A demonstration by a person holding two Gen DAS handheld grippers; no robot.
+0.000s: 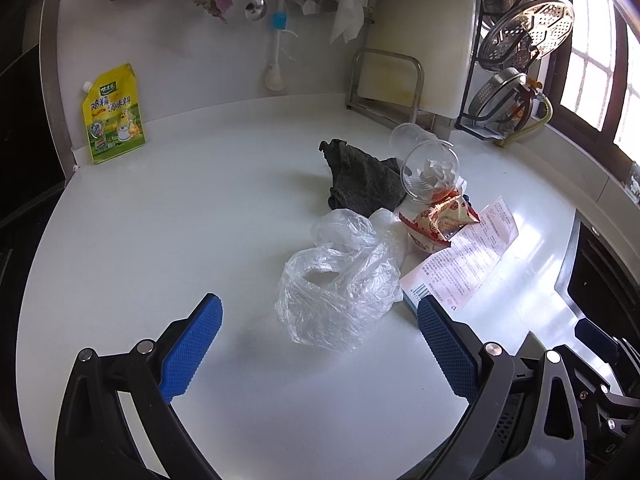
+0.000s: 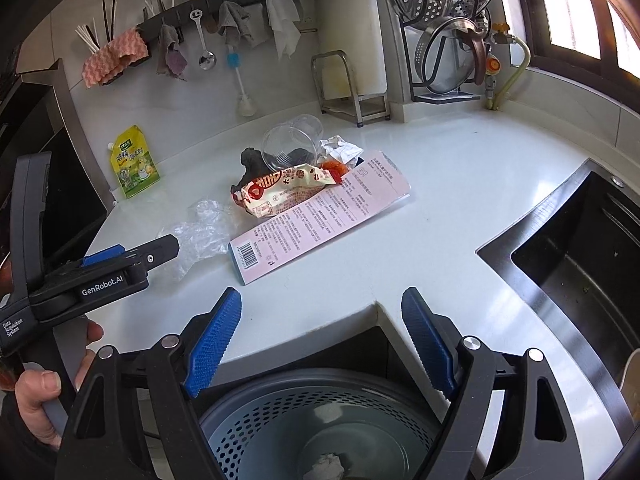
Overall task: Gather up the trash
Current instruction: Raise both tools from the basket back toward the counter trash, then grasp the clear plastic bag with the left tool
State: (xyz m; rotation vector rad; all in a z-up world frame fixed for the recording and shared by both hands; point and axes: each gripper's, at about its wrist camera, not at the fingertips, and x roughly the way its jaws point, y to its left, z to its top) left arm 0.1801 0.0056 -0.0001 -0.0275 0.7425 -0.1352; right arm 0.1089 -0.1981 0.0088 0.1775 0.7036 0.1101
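**Two tongs released above littered tabletop**

Both left tongs (image 1: 318, 354) and right tongs (image 2: 322, 340) spread wide, gripping nothing. Tipped clear cup (image 1: 430, 172) holding crumpled paper, beside snack wrapper (image 2: 280, 194), plastic bag (image 1: 340, 276), pink leaflet (image 2: 320, 216) on tabletop (image 1: 160, 240). Only from right wrist: perforated grey bin (image 2: 320, 420) below, white wad inside.

A yellow seasoning pouch (image 1: 113, 115) leans against the wall near a ladle (image 1: 256, 4).
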